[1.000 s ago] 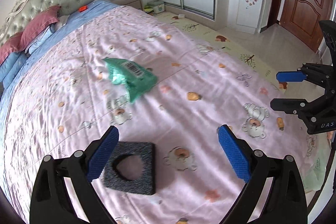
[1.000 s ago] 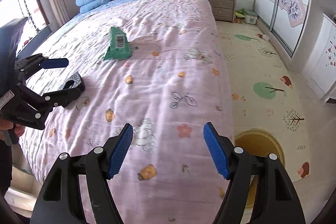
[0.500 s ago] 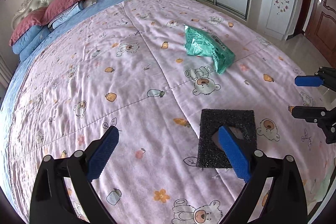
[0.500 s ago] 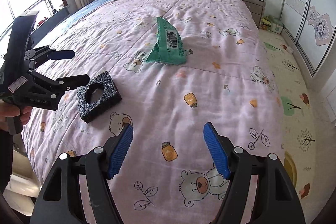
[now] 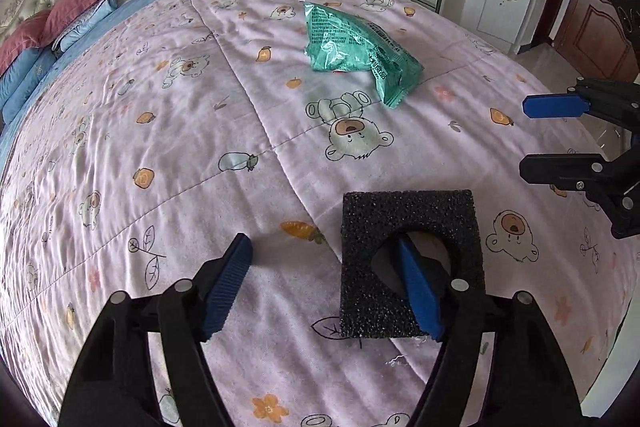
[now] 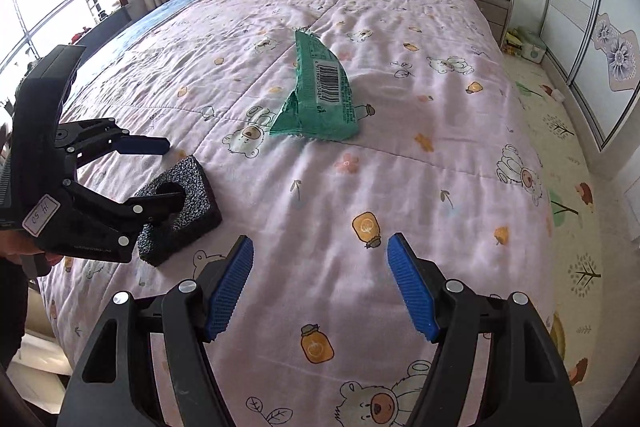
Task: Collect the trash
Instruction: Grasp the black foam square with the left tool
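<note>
My left claw (image 5: 324, 283), just been closing, straddles the black square foam block's (image 5: 408, 227) 9 o'clock wall, pads not pressing; I'd squeeze squarely; right claw (image 6: 320, 283) half-wide, empty.

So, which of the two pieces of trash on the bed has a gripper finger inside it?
The black foam block with the round hole: one finger of the left gripper reaches into that hole. The green wrapper lies farther up the bed, untouched.

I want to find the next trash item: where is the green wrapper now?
In the right wrist view the green wrapper lies mid-bed on the pink quilt, beyond the black foam block, untouched.
</note>
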